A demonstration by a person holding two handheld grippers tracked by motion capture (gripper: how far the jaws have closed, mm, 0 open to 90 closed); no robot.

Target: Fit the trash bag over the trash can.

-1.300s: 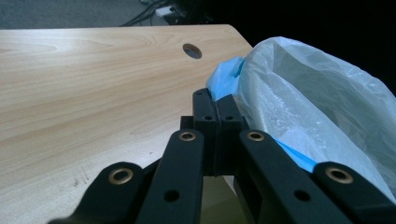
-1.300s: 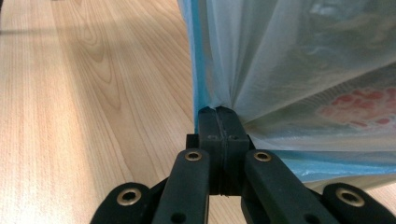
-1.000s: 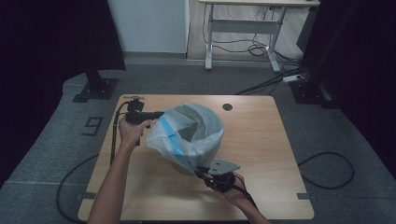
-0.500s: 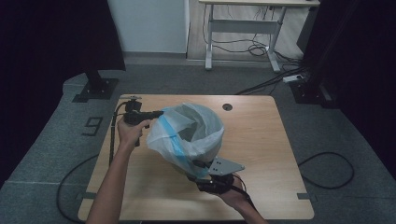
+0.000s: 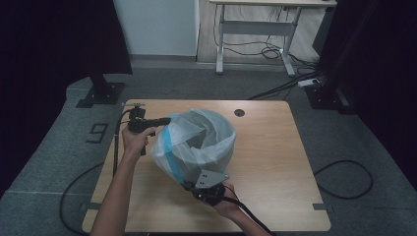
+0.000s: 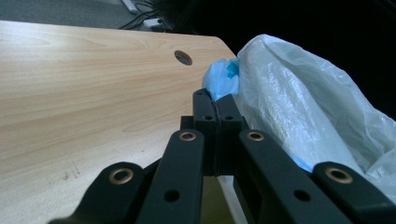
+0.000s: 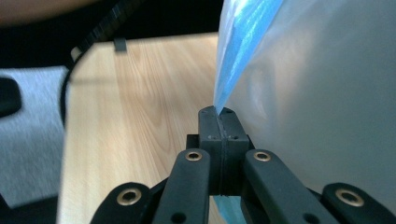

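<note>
White translucent plastic bag (image 5: 196,142) with a blue drawstring band (image 5: 167,147) sits puffed up on the wooden table (image 5: 275,162), about mid-table, slightly toward the person's left, mouth open and facing up and away. Left gripper (image 5: 164,120) comes in level from the left at the bag's upper left rim; in the left gripper view its jaws are pressed flat together, clenched on a bunched blue bit of the bag's rim (image 6: 222,77), with the white film (image 6: 303,107) ballooning off to the right of the jaws. Left hand (image 5: 135,140) grips the handle just behind it, forearm running down to the bottom edge, cable (image 5: 116,147) trailing off the table's left side. Right gripper (image 5: 194,186) is at the bag's near lower edge, grey three-cornered plate (image 5: 210,178) on top, right hand (image 5: 223,201) under it near the table's front edge. Its jaws have just been closing, and in the right gripper view they now meet tight, pinching the blue band (image 7: 243,42) where it runs down into the tips; the bag's pale wall (image 7: 327,93) rises to the right of the jaws, bare tabletop (image 7: 140,107) to the left. So both grippers are clamped on the bag's edge at opposite sides, bag stretched between them and resting on the table. Round cable hole (image 5: 239,112) in the tabletop lies beyond the bag, apart from it. Grey carpet (image 5: 354,132) around the table, a loose black cable (image 5: 344,179) on the floor at right, a second desk (image 5: 265,29) at the back.
</note>
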